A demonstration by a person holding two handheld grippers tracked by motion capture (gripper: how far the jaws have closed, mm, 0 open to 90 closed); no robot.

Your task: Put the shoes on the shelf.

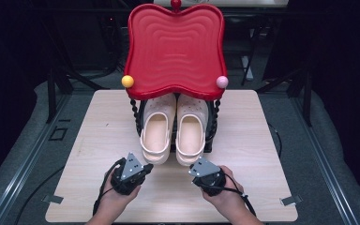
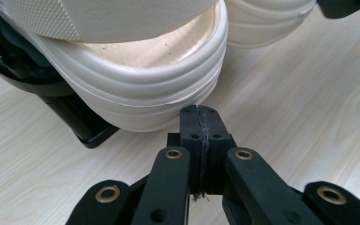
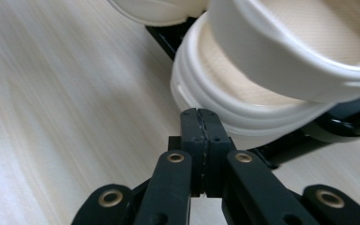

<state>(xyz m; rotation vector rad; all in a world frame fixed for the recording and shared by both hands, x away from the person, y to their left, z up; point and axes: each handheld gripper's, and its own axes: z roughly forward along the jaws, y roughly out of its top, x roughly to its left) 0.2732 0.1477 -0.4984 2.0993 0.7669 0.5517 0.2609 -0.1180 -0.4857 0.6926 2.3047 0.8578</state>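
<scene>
Two cream clogs stand side by side on a black rack under a red wavy tray [image 1: 176, 47]: the left clog [image 1: 156, 131] and the right clog [image 1: 190, 133], heels toward me. My left gripper [image 1: 146, 167] sits just in front of the left clog's heel [image 2: 159, 93], jaws pressed together with nothing between them. My right gripper [image 1: 192, 169] rests before the right clog's heel [image 3: 243, 108], also shut and empty. Both tips lie close to the heels [image 2: 200, 115] [image 3: 200, 117]; I cannot tell whether they touch.
The black rack [image 1: 138, 122] has beaded posts and a base foot [image 2: 82, 129] on the light wooden table [image 1: 262, 140]. A yellow ball [image 1: 127, 81] and a pink ball [image 1: 222, 82] tip the tray's front corners. Dark floor surrounds the table.
</scene>
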